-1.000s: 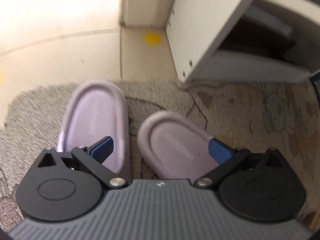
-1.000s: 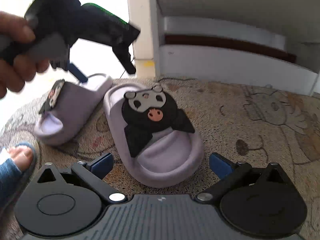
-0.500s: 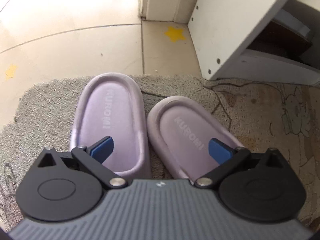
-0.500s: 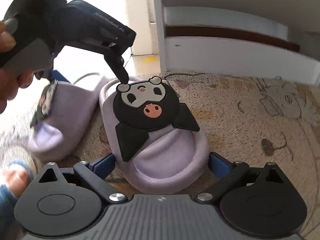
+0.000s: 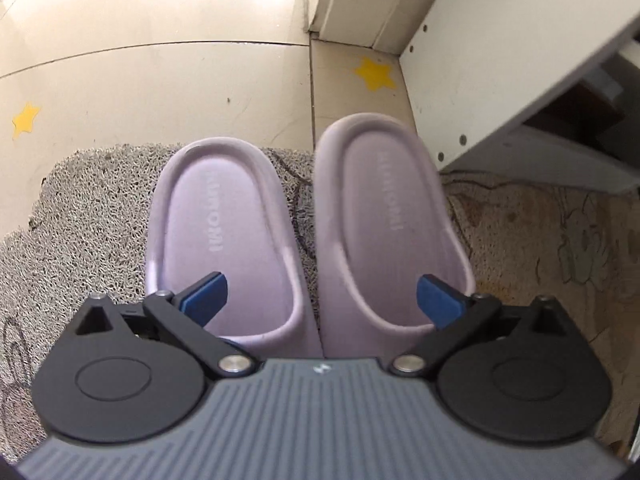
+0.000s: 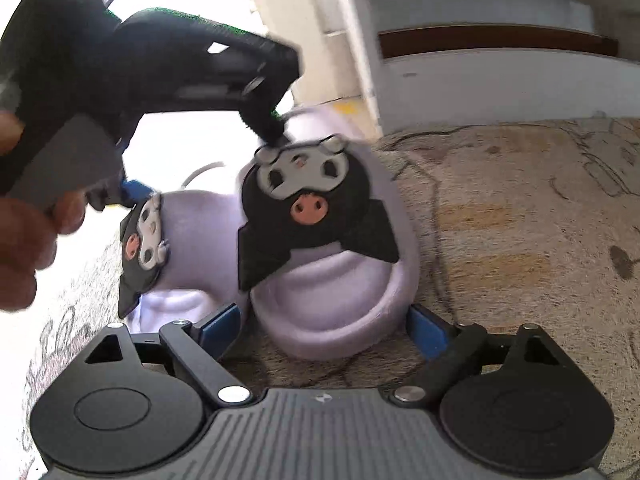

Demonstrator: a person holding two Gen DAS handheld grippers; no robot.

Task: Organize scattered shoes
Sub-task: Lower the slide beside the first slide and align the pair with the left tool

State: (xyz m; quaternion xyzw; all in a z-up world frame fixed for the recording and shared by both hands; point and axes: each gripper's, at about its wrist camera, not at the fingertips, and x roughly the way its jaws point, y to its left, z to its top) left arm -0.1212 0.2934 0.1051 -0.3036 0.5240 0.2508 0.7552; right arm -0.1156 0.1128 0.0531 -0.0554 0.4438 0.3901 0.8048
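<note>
Two lilac slippers lie side by side on a mat: the left slipper (image 5: 224, 240) (image 6: 192, 248) and the right slipper (image 5: 384, 232) (image 6: 332, 280), each with a black cartoon strap. My left gripper (image 5: 322, 300) (image 6: 202, 164) hangs open over both, one blue pad above each footbed; its far fingertip (image 6: 268, 132) touches the top of the right slipper's strap. My right gripper (image 6: 324, 328) has the right slipper's toe between its pads, and its jaws are closing with a small gap still on the left side.
A white shoe cabinet (image 5: 500, 60) (image 6: 500, 80) with a dark shelf stands just beyond the printed mat (image 5: 88, 208) (image 6: 520, 220). Yellow star stickers (image 5: 376, 74) mark the tile floor. A hand (image 6: 24, 240) holds the left gripper.
The right slipper has swung in parallel beside the left one. The right gripper's pads have narrowed around its toe. The left gripper has shifted across above the straps.
</note>
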